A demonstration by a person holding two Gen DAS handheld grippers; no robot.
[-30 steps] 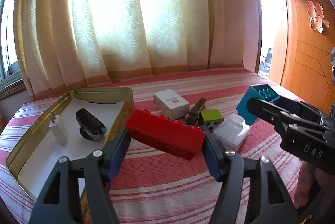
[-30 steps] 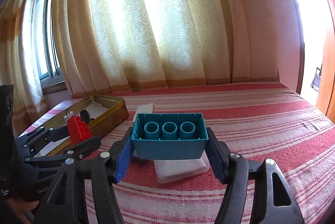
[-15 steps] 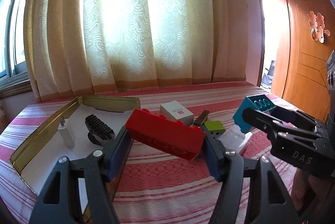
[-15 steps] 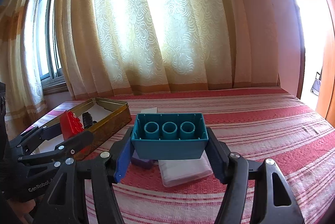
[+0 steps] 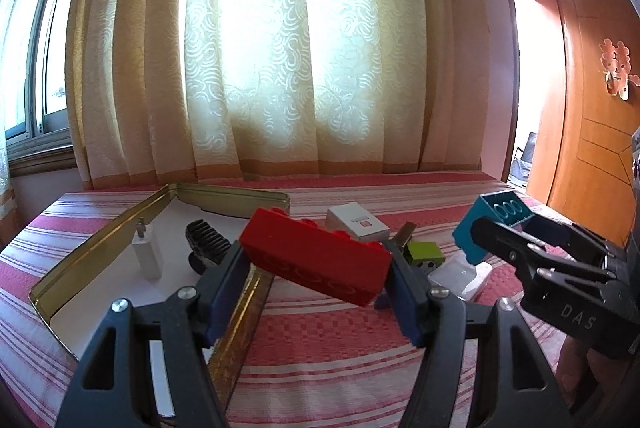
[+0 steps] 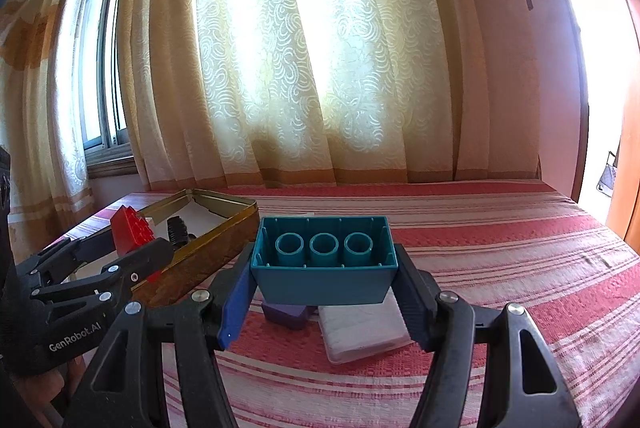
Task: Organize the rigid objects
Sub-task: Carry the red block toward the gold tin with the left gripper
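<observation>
Sunlit cream curtains (image 5: 304, 60) fill the back of the room, with a red striped cloth (image 6: 500, 248) covering the surface. Left claw (image 5: 316, 264) is pinching a red building brick (image 5: 316, 258) by its two ends, tilted and up off the cloth, right beside the near corner of a gold tin tray (image 5: 100, 248). Right claw (image 6: 324, 280) has a teal brick (image 6: 324, 260) squeezed between its pads, hollow underside facing up so you see three tubes inside.

Going outward: under the teal brick sit a purple piece (image 6: 286, 314) and a clear plastic box (image 6: 360, 328) on the cloth. Inside the tray there's a white charger plug (image 5: 146, 252) standing up and a black ridged thing (image 5: 206, 242). Past the red brick are a white box (image 5: 356, 226) and a green block (image 5: 426, 254).
</observation>
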